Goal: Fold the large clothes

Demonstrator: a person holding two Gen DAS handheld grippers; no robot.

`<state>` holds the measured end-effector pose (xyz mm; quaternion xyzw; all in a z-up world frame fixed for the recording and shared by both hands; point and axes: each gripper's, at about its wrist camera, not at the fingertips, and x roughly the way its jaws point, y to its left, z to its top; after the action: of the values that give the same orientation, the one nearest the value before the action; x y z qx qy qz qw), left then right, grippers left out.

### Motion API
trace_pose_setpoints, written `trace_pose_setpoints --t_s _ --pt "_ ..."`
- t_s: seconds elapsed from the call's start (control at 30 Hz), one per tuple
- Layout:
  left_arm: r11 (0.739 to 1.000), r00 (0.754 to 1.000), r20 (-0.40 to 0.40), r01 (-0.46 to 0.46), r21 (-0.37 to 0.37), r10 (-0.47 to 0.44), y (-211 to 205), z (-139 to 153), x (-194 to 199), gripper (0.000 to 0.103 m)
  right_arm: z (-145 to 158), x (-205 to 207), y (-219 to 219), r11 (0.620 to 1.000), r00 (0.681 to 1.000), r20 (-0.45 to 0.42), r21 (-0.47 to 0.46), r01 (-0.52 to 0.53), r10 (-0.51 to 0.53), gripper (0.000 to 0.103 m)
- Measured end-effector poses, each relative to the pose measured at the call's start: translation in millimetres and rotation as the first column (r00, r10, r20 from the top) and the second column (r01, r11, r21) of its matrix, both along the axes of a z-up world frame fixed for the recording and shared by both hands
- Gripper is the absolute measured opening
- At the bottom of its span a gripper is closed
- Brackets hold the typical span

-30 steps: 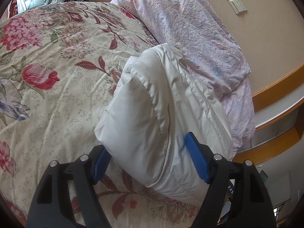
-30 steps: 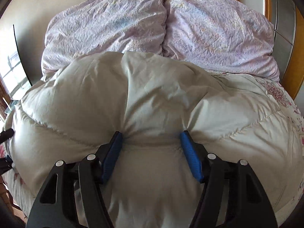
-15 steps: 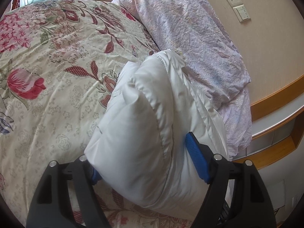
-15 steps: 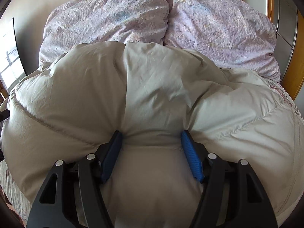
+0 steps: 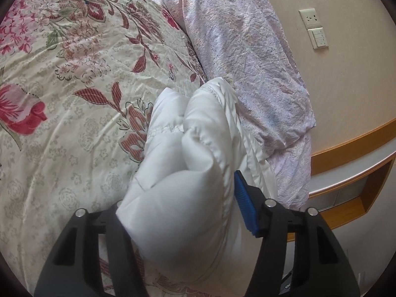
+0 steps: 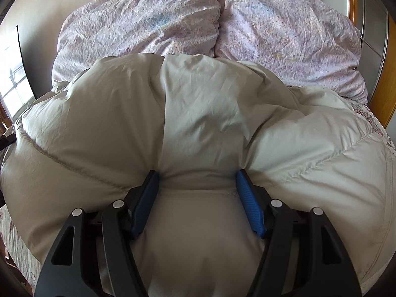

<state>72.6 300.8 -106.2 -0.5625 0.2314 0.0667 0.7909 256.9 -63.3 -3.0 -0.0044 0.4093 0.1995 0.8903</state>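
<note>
Both the left gripper (image 5: 188, 212) and the right gripper (image 6: 198, 198) clamp the puffy white quilted down jacket (image 6: 198, 113), its bulk stretching ahead of the fingers towards the lilac pillows (image 6: 284, 32), over the floral bed quilt (image 5: 74, 86).

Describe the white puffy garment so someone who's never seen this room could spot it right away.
Start at the bed with the floral bedspread and two lilac pillows at its head. Just below the pillows lies the white down jacket, bunched between both grippers. Alone among the bedding, it is plain, quilted and unpatterned.
</note>
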Motion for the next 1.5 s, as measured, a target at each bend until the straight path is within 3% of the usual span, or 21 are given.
trace_pose_setpoints --t_s 0.1,0.4,0.73,0.97,1.2,1.5 --pt "0.999 1.000 0.011 0.023 0.037 -0.024 -2 10 1 0.044 0 0 0 1.000 1.000 0.003 -0.004 0.001 -0.001 0.066" --pt "0.976 0.997 0.033 0.063 0.206 -0.072 -22 51 4 0.035 -1 0 1 1.000 1.000 0.004 -0.006 -0.001 0.001 0.066" --pt "0.891 0.975 0.103 0.134 0.433 -0.197 -76 131 13 0.034 -2 0 4 1.000 1.000 0.006 -0.022 0.003 -0.003 0.066" --pt "0.822 0.944 0.131 0.189 0.537 -0.303 -129 172 26 0.034 -2 0 5 0.999 1.000 0.000 -0.033 0.007 -0.007 0.066" --pt "0.779 0.899 0.158 0.254 0.574 -0.410 -193 196 48 0.037 2 4 -7 1.000 0.999 -0.031 0.017 -0.019 0.019 0.066" --pt "0.713 0.844 0.133 0.342 0.612 -0.519 -266 201 71 0.039 17 -33 -70 0.998 0.997 0.073 0.045 -0.041 0.038 0.066"
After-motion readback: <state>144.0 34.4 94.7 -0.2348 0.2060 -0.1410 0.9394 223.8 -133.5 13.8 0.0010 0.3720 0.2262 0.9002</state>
